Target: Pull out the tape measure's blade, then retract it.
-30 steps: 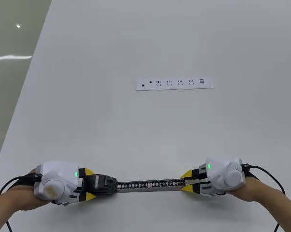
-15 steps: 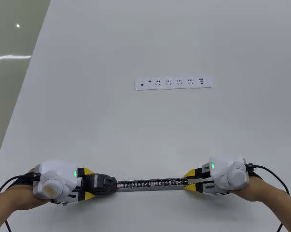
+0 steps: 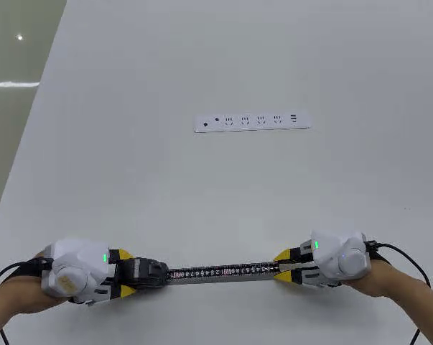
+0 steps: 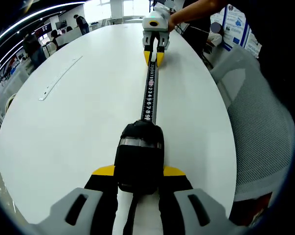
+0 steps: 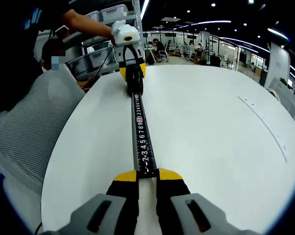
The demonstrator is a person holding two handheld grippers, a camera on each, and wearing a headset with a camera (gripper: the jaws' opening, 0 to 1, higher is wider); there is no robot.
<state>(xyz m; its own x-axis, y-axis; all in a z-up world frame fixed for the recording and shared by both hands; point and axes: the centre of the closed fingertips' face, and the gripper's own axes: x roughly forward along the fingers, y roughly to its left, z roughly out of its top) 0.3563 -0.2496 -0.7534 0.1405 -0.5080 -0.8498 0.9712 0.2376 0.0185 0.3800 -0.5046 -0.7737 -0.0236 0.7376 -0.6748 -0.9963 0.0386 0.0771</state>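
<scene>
1. Tape measure [image 3: 146,273] [image 4: 139,156] is sitting at the near edge of the tabletop [image 3: 202,187], its black case lying crosswise in front of the person. Whether it is touching the surface I cannot tell.
2. Its blade [image 3: 223,272] [image 4: 149,93] [image 5: 140,137] is reaching out of the case to the right in a straight line, numbers facing up.
3. The left gripper [image 3: 130,273] [image 4: 139,171] is clamping the case, with its yellow-tipped fingers [image 4: 104,171] pressing on either side of it.
4. The right gripper [image 3: 282,267] [image 5: 147,175] is pinching the blade's far end, with its fingers [image 5: 125,177] closing tight on the strip of metal.
5. Each gripper is showing in the other's view at the far end of the blade: the right one [image 4: 154,54] and the left one [image 5: 132,73].
6. The two grippers are staying well apart, level with each other, and a hand is wrapping each one from behind.
7. A white power strip [image 3: 252,121] is lying flat farther back on the tabletop, well apart from the tape, running roughly parallel to the blade.
8. A mesh chair [image 4: 255,122] [image 5: 20,147] is standing beside the tabletop's edge.
</scene>
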